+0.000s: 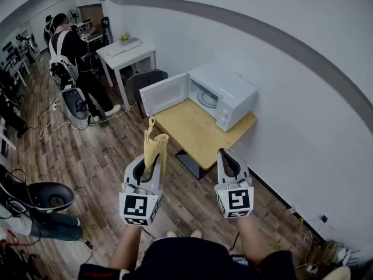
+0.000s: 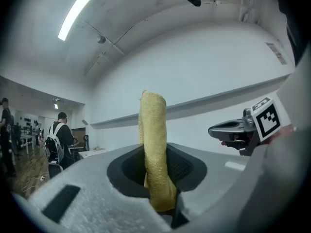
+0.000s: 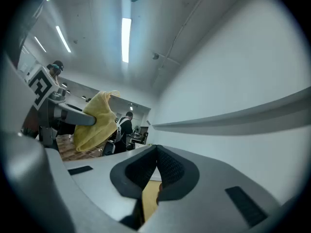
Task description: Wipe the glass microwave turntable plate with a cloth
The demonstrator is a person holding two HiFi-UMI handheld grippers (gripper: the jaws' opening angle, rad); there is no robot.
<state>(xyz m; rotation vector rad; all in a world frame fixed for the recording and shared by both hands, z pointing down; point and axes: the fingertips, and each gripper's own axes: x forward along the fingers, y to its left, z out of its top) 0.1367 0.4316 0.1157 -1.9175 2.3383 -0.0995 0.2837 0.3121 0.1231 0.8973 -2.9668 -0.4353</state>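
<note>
My left gripper (image 1: 149, 167) is shut on a folded yellow cloth (image 1: 155, 148) that sticks up from between its jaws; in the left gripper view the cloth (image 2: 154, 144) stands as an upright roll. My right gripper (image 1: 228, 157) is shut with nothing in it, its jaws (image 3: 156, 171) pressed together. Both are held level, side by side, well short of the wooden table (image 1: 189, 134). On that table a white microwave (image 1: 228, 93) stands with its door (image 1: 164, 93) swung open to the left. The glass turntable plate (image 1: 207, 98) lies inside it.
A white wall runs along the right. A dark chair (image 1: 145, 79) and a white desk (image 1: 125, 53) stand behind the table. A person with a backpack (image 1: 70, 51) stands at the far left. A black round seat (image 1: 50, 197) and cables lie on the wood floor.
</note>
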